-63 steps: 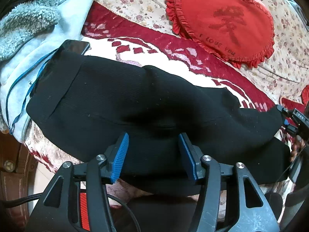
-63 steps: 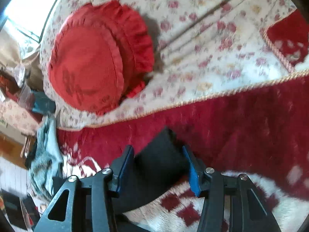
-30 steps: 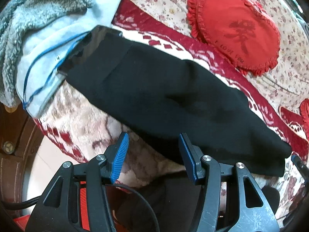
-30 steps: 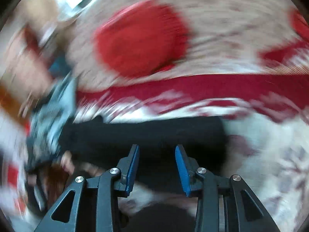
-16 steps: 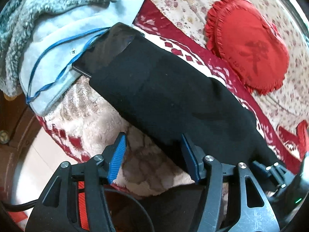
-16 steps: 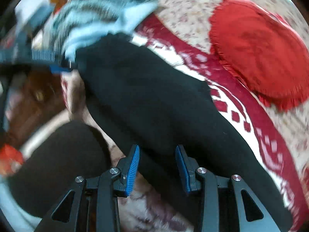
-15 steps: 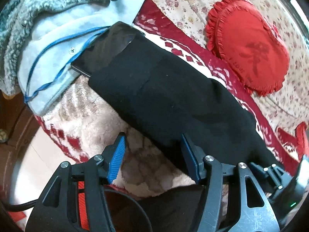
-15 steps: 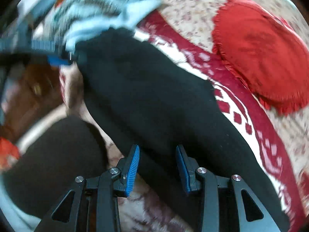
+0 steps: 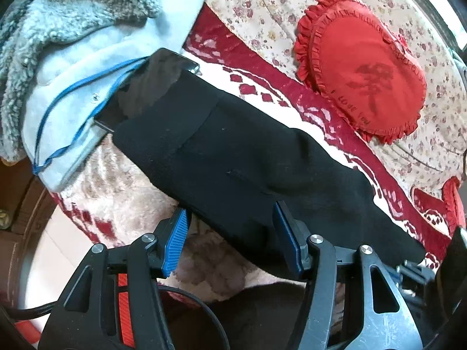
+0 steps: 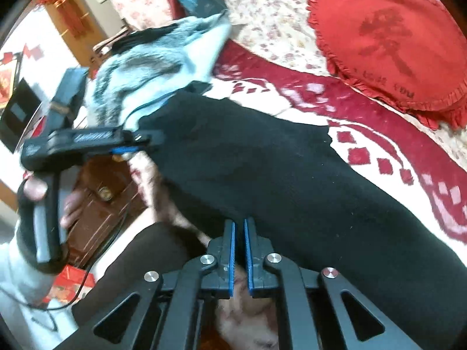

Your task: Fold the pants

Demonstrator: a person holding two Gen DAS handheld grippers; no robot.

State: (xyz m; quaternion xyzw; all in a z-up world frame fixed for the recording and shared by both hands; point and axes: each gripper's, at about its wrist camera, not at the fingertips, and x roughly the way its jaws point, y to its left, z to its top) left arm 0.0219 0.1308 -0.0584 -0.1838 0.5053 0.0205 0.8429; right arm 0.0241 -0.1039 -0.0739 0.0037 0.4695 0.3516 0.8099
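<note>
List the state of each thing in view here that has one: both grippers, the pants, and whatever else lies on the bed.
Black knit pants: folded into a long band, lying flat across the blanket.
Left gripper: open, straddling the pants' near edge.
Right gripper: shut, at the pants' near edge; a grip on cloth cannot be told.
Red heart-shaped ruffled cushion: lying flat, apart from the pants.
Dark smartphone: partly under the pants' end.
Light blue fleece jacket: crumpled.

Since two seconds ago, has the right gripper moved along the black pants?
Yes. The right gripper has left the pants' narrow end by the red border and now sits shut at their near edge, closer to the grey fleece.
</note>
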